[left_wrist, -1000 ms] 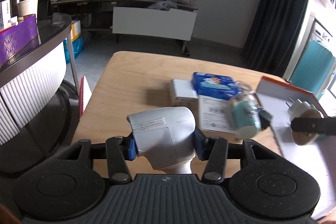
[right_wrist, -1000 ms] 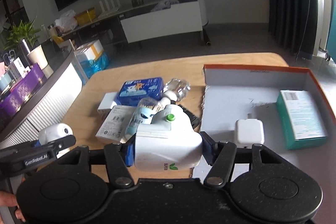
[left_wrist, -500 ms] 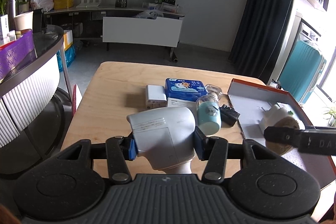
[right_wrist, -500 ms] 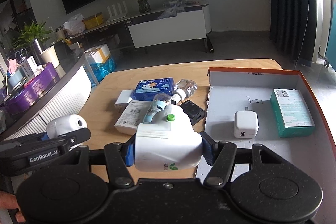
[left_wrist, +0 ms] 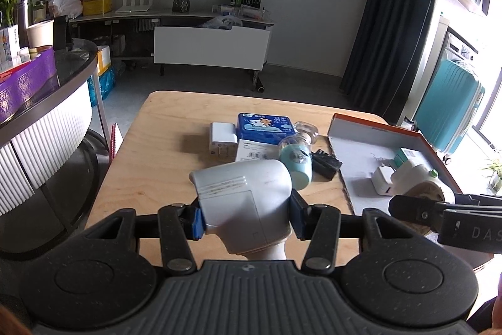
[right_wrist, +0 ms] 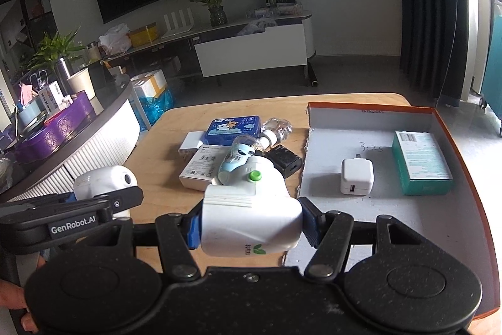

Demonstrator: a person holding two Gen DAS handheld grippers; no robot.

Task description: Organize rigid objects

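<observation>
The white camera (left_wrist: pixel 248 197) is clamped across its hard, smooth, likely light body by the left gripper (left_wrist: pixel 246 217); the white green-buttoned device (right_wrist: pixel 251 209) is pinched likewise by the right gripper (right_wrist: pixel 248 228) — both raised over the wooden table (left_wrist: pixel 163 127), loose items at 12 o'clock, the orange-rimmed box lid (right_wrist: pixel 455 140) at 2 o'clock.

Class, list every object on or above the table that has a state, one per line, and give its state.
Left tongs: shut on the white security camera.
Right tongs: shut on the white device with a green button.
Orange-rimmed cardboard box: open, holding a white charger cube and a teal carton.
Pale blue bottle: lying down.
Clear bottle: lying down.
</observation>
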